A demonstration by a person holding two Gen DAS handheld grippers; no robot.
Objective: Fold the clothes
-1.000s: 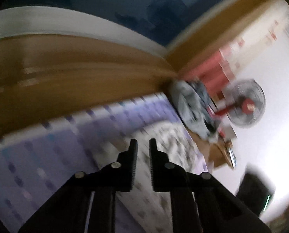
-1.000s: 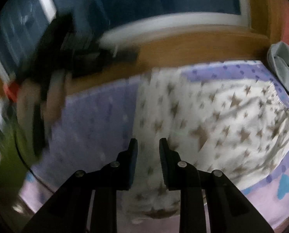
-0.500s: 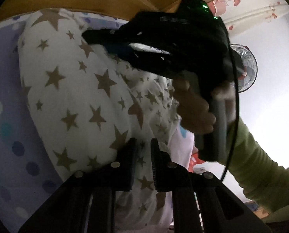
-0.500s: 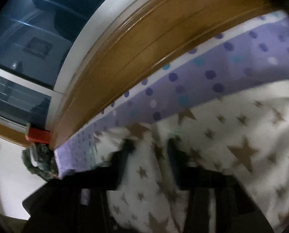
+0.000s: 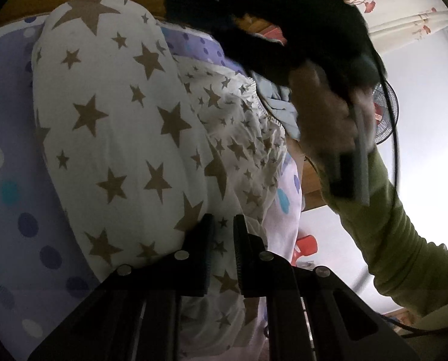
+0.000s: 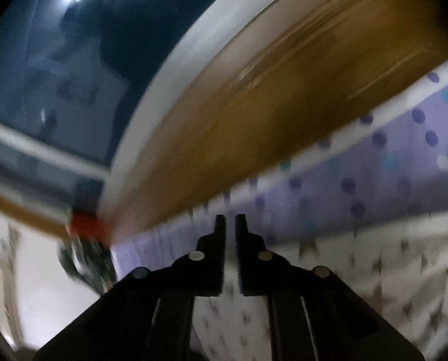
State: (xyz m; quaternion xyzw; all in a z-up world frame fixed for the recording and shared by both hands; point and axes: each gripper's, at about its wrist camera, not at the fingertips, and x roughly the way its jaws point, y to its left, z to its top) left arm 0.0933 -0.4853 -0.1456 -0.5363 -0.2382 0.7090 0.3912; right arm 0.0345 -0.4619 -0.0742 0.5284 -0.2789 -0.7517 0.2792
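A white garment with brown stars [image 5: 118, 120] lies bunched on the purple dotted bed sheet [image 5: 10, 195]. My left gripper [image 5: 224, 219] rests its tips on the garment's near fold, jaws almost together. Cloth shows through the slit, and I cannot tell whether any is pinched. Above it a hand [image 5: 323, 114] in a green sleeve [image 5: 389, 240] holds the black right tool. In the blurred right wrist view my right gripper [image 6: 230, 218] sits at the garment's [image 6: 374, 270] edge. White cloth fills the lower part of its narrow gap while its jaws are opening slightly.
A wooden headboard [image 6: 269, 105] and a dark window [image 6: 73, 60] run along the bed's far side. Light blue clothes [image 5: 281, 108] lie past the garment. A standing fan [image 5: 386, 117] and a red object [image 5: 306, 245] stand on the floor beyond the bed edge.
My left gripper came down from above the bed onto the star garment, then held still. The right gripper's jaws narrowed at the cloth, and its view swung toward the headboard.
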